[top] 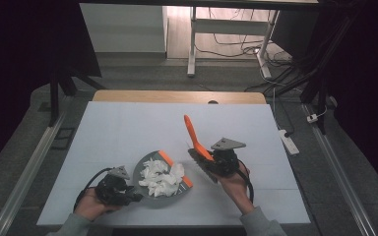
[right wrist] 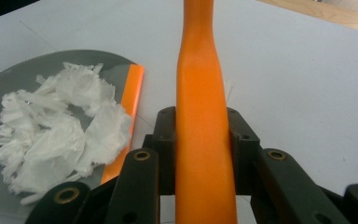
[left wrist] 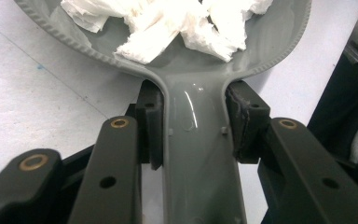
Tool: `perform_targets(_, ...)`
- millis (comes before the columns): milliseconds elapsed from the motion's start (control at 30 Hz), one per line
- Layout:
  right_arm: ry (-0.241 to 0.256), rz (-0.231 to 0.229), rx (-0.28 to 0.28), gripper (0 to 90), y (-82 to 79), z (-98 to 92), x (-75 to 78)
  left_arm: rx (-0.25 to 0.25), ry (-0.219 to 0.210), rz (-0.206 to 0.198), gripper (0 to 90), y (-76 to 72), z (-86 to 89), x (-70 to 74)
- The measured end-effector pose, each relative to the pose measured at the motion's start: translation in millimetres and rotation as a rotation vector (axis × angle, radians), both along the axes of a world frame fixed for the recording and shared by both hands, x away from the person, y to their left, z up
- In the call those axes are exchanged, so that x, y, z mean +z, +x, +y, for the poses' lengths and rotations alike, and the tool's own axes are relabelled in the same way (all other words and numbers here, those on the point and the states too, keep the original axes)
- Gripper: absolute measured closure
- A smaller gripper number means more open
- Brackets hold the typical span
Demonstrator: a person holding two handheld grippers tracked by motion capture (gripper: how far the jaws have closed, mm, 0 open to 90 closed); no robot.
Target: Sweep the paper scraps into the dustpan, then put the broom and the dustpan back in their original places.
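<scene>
A grey dustpan [top: 142, 170] with an orange front lip lies on the white table, piled with crumpled white tissue [top: 160, 178]. My left gripper [top: 128, 195] is shut on the dustpan's grey handle [left wrist: 198, 140], its pads [left wrist: 151, 130] pressing both sides. My right gripper [top: 211, 164] is shut on a brush's orange handle [right wrist: 203, 140], which sticks up and away toward the table's middle [top: 192, 132]. The brush's dark head [top: 201, 167] sits just right of the dustpan. In the right gripper view the dustpan [right wrist: 9, 79] and tissue [right wrist: 56, 135] lie at the left.
The white table [top: 128, 128] has bare surface behind and to both sides of the dustpan. A wooden edge [top: 177, 96] runs along its far side. Beyond are desk legs [top: 192, 44] and cables on the floor; a power strip [top: 289, 142] lies right of the table.
</scene>
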State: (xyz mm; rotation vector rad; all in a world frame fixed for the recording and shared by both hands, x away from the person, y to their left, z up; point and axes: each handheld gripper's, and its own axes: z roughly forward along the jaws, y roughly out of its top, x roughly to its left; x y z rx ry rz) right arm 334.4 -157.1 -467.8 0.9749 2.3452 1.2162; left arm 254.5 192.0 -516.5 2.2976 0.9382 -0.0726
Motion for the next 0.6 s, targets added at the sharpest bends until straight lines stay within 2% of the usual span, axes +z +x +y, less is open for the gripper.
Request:
perform_targets(100, 0.02, 0.004, 0.004, 70.4, -2.2, -5.1, 2.5, 0.011, -0.006, -0.01, 61.8, -0.4, 1.4, 1.0)
perform_targets(300, 0.028, -0.009, 0.013, 70.4, -6.7, -15.5, 6.6, 0.051, -0.029, -0.025, 61.8, -1.4, 4.2, 3.3)
perform_targets(600, 0.061, 0.015, 0.01, 70.4, -7.5, -31.1, 5.8, 0.111, -0.058, -0.036, 61.8, -3.0, 5.8, 6.9)
